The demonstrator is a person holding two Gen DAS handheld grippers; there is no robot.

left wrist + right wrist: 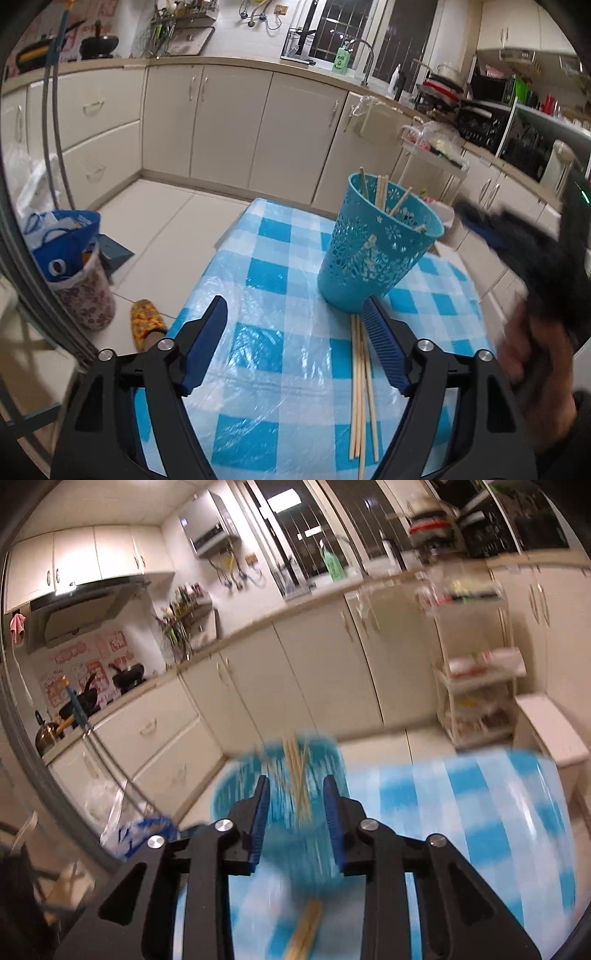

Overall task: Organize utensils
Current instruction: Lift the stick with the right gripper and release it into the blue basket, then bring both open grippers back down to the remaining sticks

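Observation:
A blue perforated utensil cup (373, 247) stands on the blue-and-white checked tablecloth (269, 332) and holds several wooden chopsticks (384, 194). More chopsticks (362, 387) lie flat on the cloth in front of the cup, by my left gripper's right finger. My left gripper (295, 306) is open and empty above the cloth. The right wrist view is blurred by motion. There my right gripper (297, 786) is open and empty, just above the cup (291, 812), with upright chopsticks (295, 771) between its fingers. Loose chopsticks (306, 934) lie on the cloth below.
Cream kitchen cabinets (229, 122) run along the back. A patterned bin with a blue bag (74, 258) and a yellow slipper (146, 321) are on the floor to the left. A white shelf cart (476, 686) stands at the right. The right hand and gripper body (535, 258) blur at the right.

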